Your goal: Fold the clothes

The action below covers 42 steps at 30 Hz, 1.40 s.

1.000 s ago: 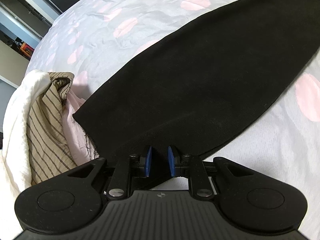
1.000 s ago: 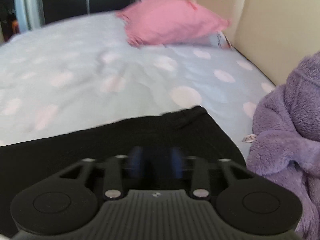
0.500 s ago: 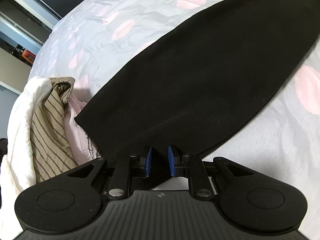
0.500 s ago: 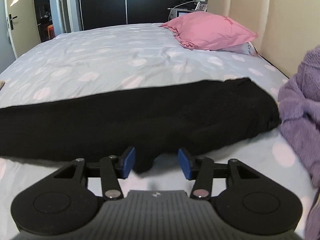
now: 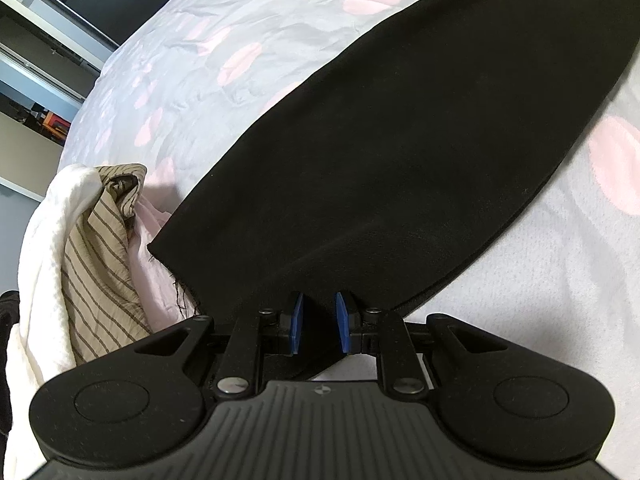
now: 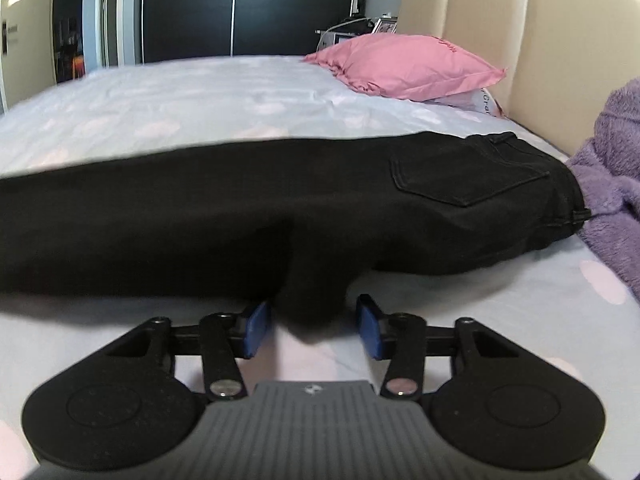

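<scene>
Black trousers lie stretched flat on the spotted bedsheet. At the leg end, my left gripper is shut on the black cloth, which fills the narrow gap between its blue pads. In the right wrist view the trousers run across the bed, with the back pocket and waistband at the right. My right gripper sits at their near edge. Its jaws are closing around a bulge of black cloth; a gap still shows beside the right pad.
A heap of cream, striped and pale pink clothes lies left of the leg end. A purple fleece garment lies beside the waistband. A pink pillow rests against the beige headboard. Dark wardrobe doors stand beyond the bed.
My right gripper has come down and in to the trousers' near edge, and its jaws have narrowed around a bulge of cloth. The left gripper has kept its hold and place.
</scene>
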Each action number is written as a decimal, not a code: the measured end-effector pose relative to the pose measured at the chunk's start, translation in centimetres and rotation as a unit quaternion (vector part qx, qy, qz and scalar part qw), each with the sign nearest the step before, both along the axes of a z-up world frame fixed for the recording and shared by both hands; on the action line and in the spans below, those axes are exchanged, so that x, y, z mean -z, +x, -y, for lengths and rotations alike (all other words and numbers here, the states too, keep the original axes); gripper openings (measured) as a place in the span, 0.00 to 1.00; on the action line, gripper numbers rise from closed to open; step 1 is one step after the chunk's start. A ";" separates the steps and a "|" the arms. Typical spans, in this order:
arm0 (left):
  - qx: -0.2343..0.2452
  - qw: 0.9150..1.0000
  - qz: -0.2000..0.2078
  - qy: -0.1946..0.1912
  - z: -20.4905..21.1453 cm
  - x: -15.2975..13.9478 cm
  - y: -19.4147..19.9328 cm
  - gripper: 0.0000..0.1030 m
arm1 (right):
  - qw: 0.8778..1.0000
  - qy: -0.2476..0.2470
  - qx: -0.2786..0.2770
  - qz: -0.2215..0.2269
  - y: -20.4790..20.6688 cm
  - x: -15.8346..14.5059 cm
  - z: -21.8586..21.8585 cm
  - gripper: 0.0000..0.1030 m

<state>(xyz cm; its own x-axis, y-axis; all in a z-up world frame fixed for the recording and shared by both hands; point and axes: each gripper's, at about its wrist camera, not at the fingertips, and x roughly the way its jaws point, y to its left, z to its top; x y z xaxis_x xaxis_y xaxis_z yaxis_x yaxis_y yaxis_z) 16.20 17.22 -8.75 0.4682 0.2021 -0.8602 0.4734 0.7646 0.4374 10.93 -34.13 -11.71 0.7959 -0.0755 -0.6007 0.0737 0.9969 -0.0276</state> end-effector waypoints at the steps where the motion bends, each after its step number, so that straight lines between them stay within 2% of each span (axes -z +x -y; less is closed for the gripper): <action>1: 0.000 1.000 -0.001 -0.001 0.0 0.0 0.1 0.16 | 1.000 0.011 0.002 0.004 0.0 -0.5 0.1 0.30; 4: 0.001 1.000 -0.005 0.001 0.0 -0.2 0.2 0.16 | 0.999 0.037 0.011 0.008 -0.4 -2.3 0.5 0.19; 6: 0.002 1.000 -0.006 0.003 0.1 -0.2 0.1 0.16 | 0.998 0.055 0.015 -0.008 -0.8 -3.8 0.9 0.17; 8: 0.004 1.000 -0.006 0.002 0.1 -0.3 0.0 0.16 | 0.999 0.044 0.015 -0.023 -1.3 -4.8 1.2 0.12; 10: 0.004 1.000 -0.008 0.000 -0.1 -0.3 0.0 0.16 | 0.999 0.014 0.010 -0.045 -1.8 -5.2 1.5 0.11; 14: 0.002 1.000 -0.011 0.000 -0.2 -0.4 0.1 0.16 | 0.996 0.001 -0.001 -0.094 -2.2 -4.0 1.5 0.11; 19: 0.006 1.000 -0.012 0.007 0.0 -0.4 0.0 0.16 | 0.991 -0.036 -0.015 -0.124 -2.5 -3.0 0.5 0.11; 22: 0.007 1.000 -0.010 0.001 -0.3 -0.7 -0.3 0.16 | 0.989 -0.037 -0.013 -0.144 -2.2 -3.0 0.6 0.12; 25: 0.002 1.000 -0.010 -0.008 -1.0 -1.2 -0.6 0.21 | 0.989 -0.024 -0.020 -0.146 -2.7 -3.9 0.2 0.17; 26: -0.005 1.000 -0.007 -0.013 -1.4 -1.5 -0.7 0.22 | 0.989 -0.019 -0.022 -0.146 -2.9 -4.2 0.1 0.21; 27: -0.016 1.000 -0.004 -0.020 -2.0 -1.8 -0.8 0.23 | 0.989 -0.013 -0.031 -0.141 -3.1 -4.7 -0.3 0.35; 28: -0.029 0.999 -0.002 -0.028 -2.6 -2.1 -0.8 0.23 | 0.990 -0.007 -0.043 -0.135 -3.4 -5.3 -0.7 0.41; 30: -0.067 0.996 0.002 -0.053 -4.2 -2.8 -0.8 0.23 | 0.990 0.003 -0.074 -0.123 -3.7 -6.5 -1.9 0.43; 31: -0.090 0.993 0.003 -0.071 -5.1 -3.2 -0.7 0.23 | 0.989 0.008 -0.087 -0.118 -4.0 -7.0 -2.5 0.48; 33: -0.140 0.984 0.005 -0.110 -7.0 -3.9 -0.5 0.23 | 0.988 0.019 -0.112 -0.101 -4.7 -8.4 -3.7 0.57; 34: -0.170 0.976 0.004 -0.134 -8.0 -4.3 -0.5 0.23 | 0.988 0.024 -0.123 -0.093 -5.0 -8.9 -4.2 0.60; 36: -0.233 0.954 -0.008 -0.190 -9.8 -4.7 -0.3 0.23 | 0.986 0.034 -0.143 -0.080 -5.5 -9.7 -5.3 0.64; 39: -0.300 0.915 -0.029 -0.268 -11.4 -4.7 -0.6 0.23 | 0.983 0.037 -0.169 -0.064 -6.0 -10.4 -6.8 0.65; 42: -0.365 0.867 -0.054 -0.335 -12.8 -4.1 -0.9 0.23 | 0.979 0.040 -0.192 -0.057 -6.1 -10.6 -8.1 0.65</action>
<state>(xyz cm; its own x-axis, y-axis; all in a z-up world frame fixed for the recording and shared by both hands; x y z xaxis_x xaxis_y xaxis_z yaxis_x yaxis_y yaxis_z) 15.33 30.01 -4.61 0.3360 -0.1518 -0.9295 -0.2329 0.9429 -0.2382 4.82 -26.04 -1.13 0.6843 0.2668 -0.6787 -0.3051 0.9500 0.0659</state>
